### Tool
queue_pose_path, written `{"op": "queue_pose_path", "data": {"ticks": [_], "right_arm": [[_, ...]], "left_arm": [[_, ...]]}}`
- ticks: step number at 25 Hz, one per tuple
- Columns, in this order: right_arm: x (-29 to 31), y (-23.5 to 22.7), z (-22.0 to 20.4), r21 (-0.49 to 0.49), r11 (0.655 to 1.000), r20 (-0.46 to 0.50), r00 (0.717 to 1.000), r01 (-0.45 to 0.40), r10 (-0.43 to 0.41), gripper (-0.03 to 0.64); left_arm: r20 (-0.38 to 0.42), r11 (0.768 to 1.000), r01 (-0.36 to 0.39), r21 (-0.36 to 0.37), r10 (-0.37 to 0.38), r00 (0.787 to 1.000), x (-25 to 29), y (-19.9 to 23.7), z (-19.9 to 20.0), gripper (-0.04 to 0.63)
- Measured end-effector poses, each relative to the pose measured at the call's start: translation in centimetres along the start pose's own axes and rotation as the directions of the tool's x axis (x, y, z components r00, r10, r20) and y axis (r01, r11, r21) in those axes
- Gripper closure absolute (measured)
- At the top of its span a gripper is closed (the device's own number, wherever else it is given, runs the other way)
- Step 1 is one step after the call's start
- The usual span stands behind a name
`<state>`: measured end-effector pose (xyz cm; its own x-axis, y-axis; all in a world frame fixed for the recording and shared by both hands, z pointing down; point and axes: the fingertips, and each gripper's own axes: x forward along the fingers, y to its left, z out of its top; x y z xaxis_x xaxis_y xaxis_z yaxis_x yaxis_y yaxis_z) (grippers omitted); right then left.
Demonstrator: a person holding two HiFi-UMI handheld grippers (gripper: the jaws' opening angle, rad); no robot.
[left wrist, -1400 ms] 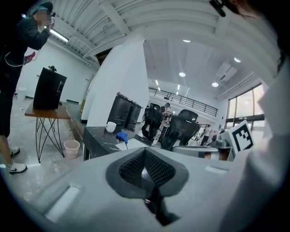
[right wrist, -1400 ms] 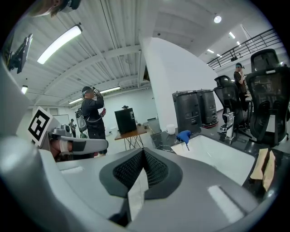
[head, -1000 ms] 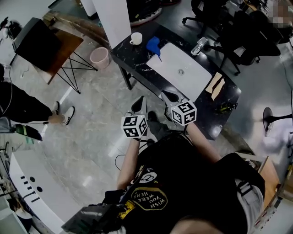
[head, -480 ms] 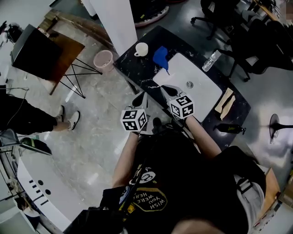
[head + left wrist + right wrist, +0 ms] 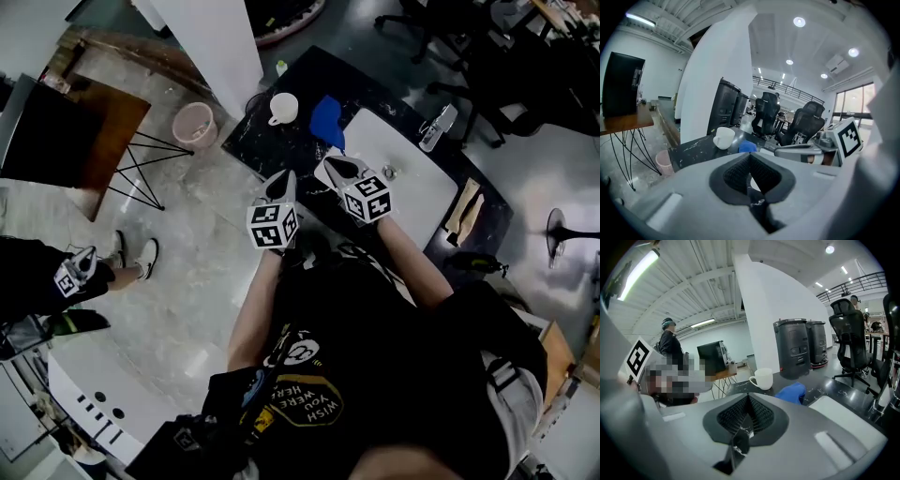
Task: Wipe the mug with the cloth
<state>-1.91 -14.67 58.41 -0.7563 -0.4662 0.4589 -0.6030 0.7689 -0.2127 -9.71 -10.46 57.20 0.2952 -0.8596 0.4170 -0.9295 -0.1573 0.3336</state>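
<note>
A white mug (image 5: pixel 283 107) stands on the far left corner of the black table (image 5: pixel 272 145), and a crumpled blue cloth (image 5: pixel 327 122) lies just right of it. Both grippers hang in the air short of them, over the table's near edge. My left gripper (image 5: pixel 284 185) is shut and empty, and my right gripper (image 5: pixel 330 168) is shut and empty beside it. In the left gripper view the mug (image 5: pixel 724 138) and cloth (image 5: pixel 747 147) sit beyond the shut jaws. The right gripper view shows the mug (image 5: pixel 763 378) and cloth (image 5: pixel 791 392) ahead as well.
A white mat (image 5: pixel 403 178) covers the table's middle, with a plastic bottle (image 5: pixel 438 124) at its far edge and tan pieces (image 5: pixel 466 208) to the right. A pink bin (image 5: pixel 193 122) and white pillar (image 5: pixel 211 47) stand left of the table. Office chairs (image 5: pixel 469 56) are behind; a person (image 5: pixel 37 281) stands far left.
The person has stepped closer to the table, and both grippers have moved forward to its near edge. Both jaws stay shut.
</note>
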Motion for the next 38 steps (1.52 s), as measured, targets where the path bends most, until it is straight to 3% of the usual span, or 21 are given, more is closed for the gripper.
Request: {"op": "queue_pose_path", "data": {"ticks": [6, 13, 19, 21, 22, 24, 25, 29, 33, 36, 38], "right_arm": [[4.9, -2.5, 0.3, 0.074, 0.994, -0.052, 0.996, 0.077, -0.074, 0.614], [7.4, -6.2, 1.3, 0.074, 0.979, -0.076, 0.98, 0.192, -0.186, 0.609], [9.9, -14.3, -2.1, 0.089, 0.912, -0.201, 0.904, 0.4, -0.377, 0.394], [11.5, -15.6, -3.4, 0.086, 0.904, -0.242, 0.889, 0.419, -0.389, 0.37], [12.4, -15.6, -3.6, 0.08, 0.909, -0.245, 0.892, 0.408, -0.379, 0.386], [13.6, -14.8, -3.0, 0.03, 0.934, -0.226, 0.913, 0.356, -0.34, 0.507], [14.1, -14.2, -2.4, -0.006, 0.947, -0.208, 0.926, 0.321, -0.315, 0.528], [16.0, -13.4, 1.0, -0.119, 0.966, -0.116, 0.963, 0.23, -0.243, 0.537], [18.2, -12.5, 1.3, -0.239, 0.96, -0.149, 0.971, 0.147, -0.186, 0.535], [17.1, -10.4, 1.5, -0.201, 0.973, -0.135, 0.981, 0.111, -0.14, 0.535], [15.8, -8.5, 1.8, -0.186, 0.98, -0.121, 0.988, 0.073, -0.097, 0.535]], "left_arm": [[-0.036, 0.997, 0.072, 0.01, -0.072, 0.997, 2.6, 3.8, 1.7, 0.592], [-0.084, 0.992, 0.122, 0.005, -0.121, 0.989, 5.9, 7.2, 2.2, 0.592], [-0.107, 0.994, 0.11, 0.019, -0.107, 0.988, 8.3, 7.6, 2.1, 0.592], [-0.111, 0.995, 0.096, 0.015, -0.094, 0.989, 8.6, 8.2, 2.3, 0.592], [-0.113, 0.996, 0.087, 0.014, -0.085, 0.99, 8.7, 8.6, 2.4, 0.592], [-0.113, 0.998, 0.065, 0.005, -0.064, 0.992, 8.9, 9.6, 2.7, 0.592], [-0.11, 0.999, 0.054, -0.005, -0.054, 0.992, 9.1, 10.1, 3.0, 0.592], [-0.097, 0.999, 0.024, -0.031, -0.027, 0.995, 10.6, 12.3, 4.4, 0.592], [-0.067, 0.996, 0.027, -0.089, -0.033, 0.997, 13.4, 14.3, 5.7, 0.592], [-0.038, 0.975, 0.133, -0.178, -0.142, 0.989, 15.1, 13.4, 5.9, 0.592], [-0.028, 0.955, 0.223, -0.193, -0.233, 0.972, 15.7, 11.8, 5.9, 0.592]]}}
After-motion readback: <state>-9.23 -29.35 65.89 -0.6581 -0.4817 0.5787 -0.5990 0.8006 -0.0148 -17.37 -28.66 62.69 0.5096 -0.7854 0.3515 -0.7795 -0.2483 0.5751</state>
